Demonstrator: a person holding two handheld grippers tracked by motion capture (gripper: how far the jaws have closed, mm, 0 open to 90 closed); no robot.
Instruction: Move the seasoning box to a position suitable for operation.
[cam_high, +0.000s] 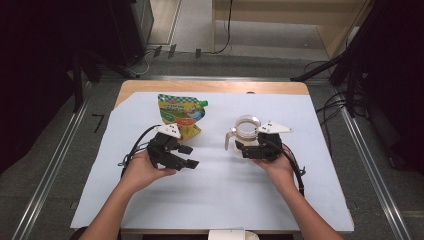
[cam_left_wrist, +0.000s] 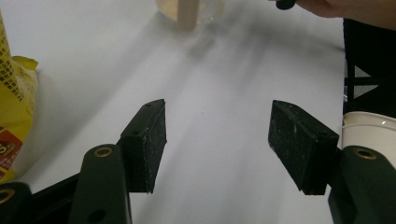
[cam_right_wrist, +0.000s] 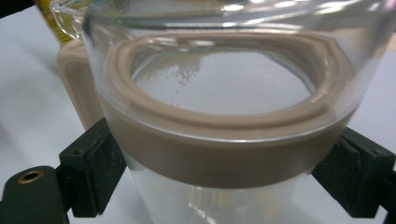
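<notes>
A: Although the glass jug (cam_right_wrist: 224, 121) sits close up in the right gripper view, its base and the top of its rim are cut off, and only a sliver of the tan handle (cam_right_wrist: 77, 88) clears its left side. Contents hard to read: pale specks on the inner wall, nothing more resolvable.

B: Noted. From the high view, the jug (cam_high: 246, 131) stands at about 2 o'clock from table centre, partly covered by the right gripper (cam_high: 248, 148) and its grey plate. State of that claw?

A: Its jaws are spread wide to either side of the jug's tan band, pads set against the glass at left and right. I log that as a grip on the jug.

B: And the left gripper (cam_high: 186, 155)?

A: Jaws stand well apart with bare sheet between them, nothing held or touched. It lies at about 9 o'clock from centre, just below the yellow pouch (cam_high: 181, 116). In the left gripper view the pouch (cam_left_wrist: 14, 116) is cut off by the left edge, print unreadable; a white cup (cam_left_wrist: 371, 130) is cut off at 3 o'clock.

B: Surface?

A: White sheet (cam_high: 220, 200) over a wooden table (cam_high: 210, 86). Grey floor, metal rails either side, dark stands and cables at the far corners.
</notes>
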